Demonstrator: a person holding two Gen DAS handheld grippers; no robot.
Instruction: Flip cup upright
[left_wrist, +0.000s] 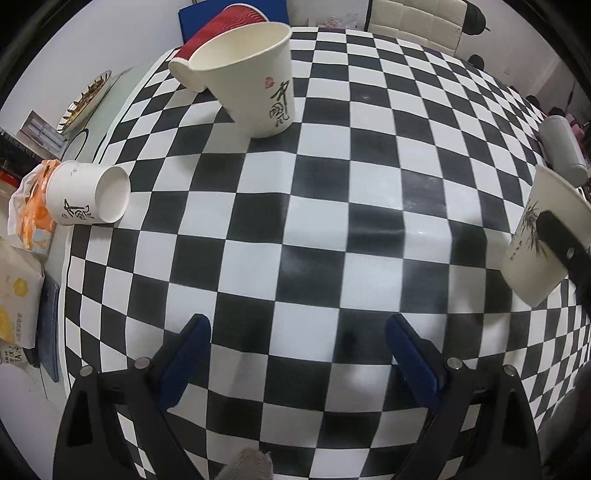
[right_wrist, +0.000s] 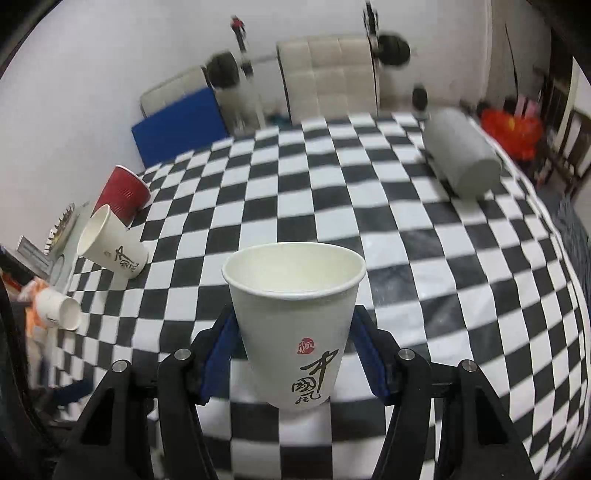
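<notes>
Right gripper pinches a white paper cup between its blue pads, mouth up, over the checkered tablecloth; whether the base touches the cloth is hidden. Brushed black characters and a red seal mark its wall, too stylised to read. Left gripper hovers spread wide, holding nothing. Another white cup lies on its side at the cloth's left edge.

The right tongs are clamping a white paper cup upright, mouth up, over the checkered counter. Far ahead to their left, a red cup is standing beside another white cup.
</notes>
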